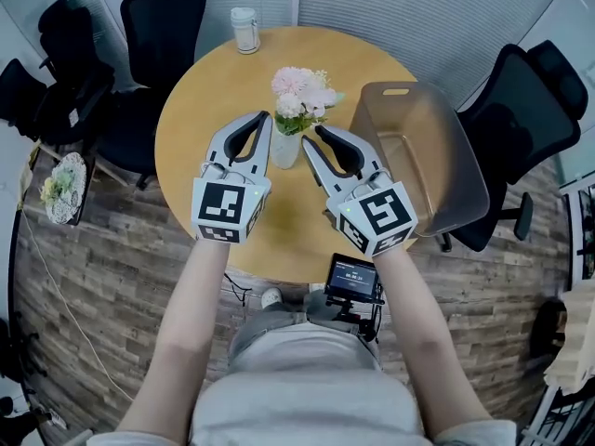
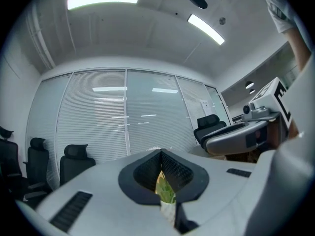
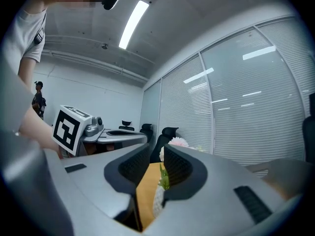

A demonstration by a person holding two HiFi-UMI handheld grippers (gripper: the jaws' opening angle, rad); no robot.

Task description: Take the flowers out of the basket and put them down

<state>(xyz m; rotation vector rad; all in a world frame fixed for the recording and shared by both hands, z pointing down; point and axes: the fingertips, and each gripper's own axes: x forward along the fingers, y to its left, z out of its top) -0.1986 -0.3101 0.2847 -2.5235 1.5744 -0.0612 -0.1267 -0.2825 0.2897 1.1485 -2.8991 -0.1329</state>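
On the table (image 1: 209, 91), the flowers (image 1: 299, 96) stood in a white vase (image 1: 284, 150) beside the basket (image 1: 418, 137). The left gripper (image 1: 267, 119) was pinched closed and the right gripper (image 1: 311, 136) narrowly parted, neither gripping anything. Backing straight away seemed wisest, lest a jaw topple the vase.

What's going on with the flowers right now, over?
Left gripper shut, right gripper barely apart, both beside the flowers. Flowers upright on table, outside the basket. Nothing in the way.

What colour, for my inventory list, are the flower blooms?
The blooms are pale pink and white; the head view shows them best.
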